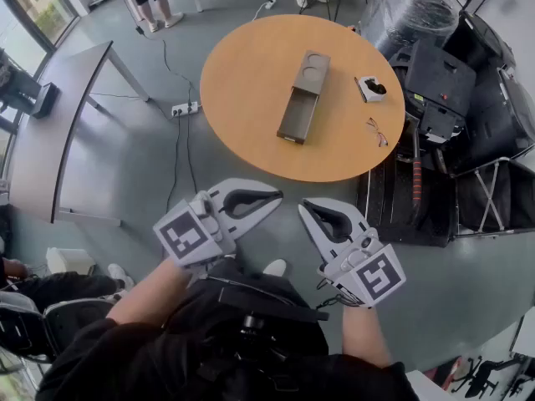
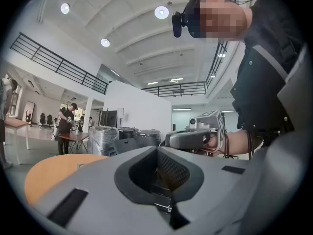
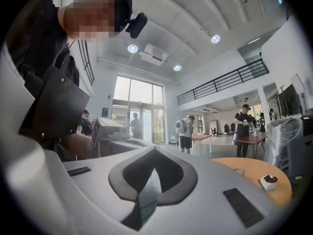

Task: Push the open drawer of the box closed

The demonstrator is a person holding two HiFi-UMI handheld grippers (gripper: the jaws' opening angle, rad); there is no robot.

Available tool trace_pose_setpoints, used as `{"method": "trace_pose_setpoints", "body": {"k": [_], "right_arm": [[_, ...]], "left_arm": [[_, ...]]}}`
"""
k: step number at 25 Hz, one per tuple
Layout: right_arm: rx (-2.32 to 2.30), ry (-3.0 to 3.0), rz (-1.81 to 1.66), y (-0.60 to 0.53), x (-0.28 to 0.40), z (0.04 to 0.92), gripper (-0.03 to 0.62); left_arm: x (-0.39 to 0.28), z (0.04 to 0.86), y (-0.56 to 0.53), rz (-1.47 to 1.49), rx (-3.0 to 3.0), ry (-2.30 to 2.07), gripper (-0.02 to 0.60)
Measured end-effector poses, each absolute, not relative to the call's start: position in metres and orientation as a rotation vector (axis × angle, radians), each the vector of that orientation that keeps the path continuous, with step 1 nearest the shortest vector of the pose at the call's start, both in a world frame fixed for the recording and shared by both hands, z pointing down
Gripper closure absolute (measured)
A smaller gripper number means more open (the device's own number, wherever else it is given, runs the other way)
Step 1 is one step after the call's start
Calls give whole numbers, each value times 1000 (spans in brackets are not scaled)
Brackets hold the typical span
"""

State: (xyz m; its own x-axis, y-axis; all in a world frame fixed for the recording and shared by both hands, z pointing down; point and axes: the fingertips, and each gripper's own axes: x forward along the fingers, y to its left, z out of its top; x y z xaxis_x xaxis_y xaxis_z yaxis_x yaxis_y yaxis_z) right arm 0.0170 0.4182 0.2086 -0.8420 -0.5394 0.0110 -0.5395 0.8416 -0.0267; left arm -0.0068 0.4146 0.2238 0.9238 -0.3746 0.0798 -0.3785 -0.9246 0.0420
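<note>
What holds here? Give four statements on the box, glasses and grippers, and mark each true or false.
1. The drawer stands pulled out of the box. True.
2. The left gripper touches the drawer. False: it is held off the table, near the person's body.
3. The left gripper and the right gripper are both shut and empty. True.
4. The glasses lie on top of the box. False: they lie on the table, apart from the box, near the edge.

Head camera stares steeply down, surface well off; left tool and right tool cameras tilt upward, both catching its edge.
</note>
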Motion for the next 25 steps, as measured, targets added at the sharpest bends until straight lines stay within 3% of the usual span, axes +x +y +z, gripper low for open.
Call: {"method": "trace_pose_setpoints", "body": {"k": [12, 25], "right_arm": [[836, -3018, 83, 405, 29, 214, 572], [922, -2966, 159, 307, -39, 227, 572]], "left_arm": [[7, 220, 403, 88, 3004, -653, 555], [-58, 234, 306, 84, 3022, -548, 555]]}}
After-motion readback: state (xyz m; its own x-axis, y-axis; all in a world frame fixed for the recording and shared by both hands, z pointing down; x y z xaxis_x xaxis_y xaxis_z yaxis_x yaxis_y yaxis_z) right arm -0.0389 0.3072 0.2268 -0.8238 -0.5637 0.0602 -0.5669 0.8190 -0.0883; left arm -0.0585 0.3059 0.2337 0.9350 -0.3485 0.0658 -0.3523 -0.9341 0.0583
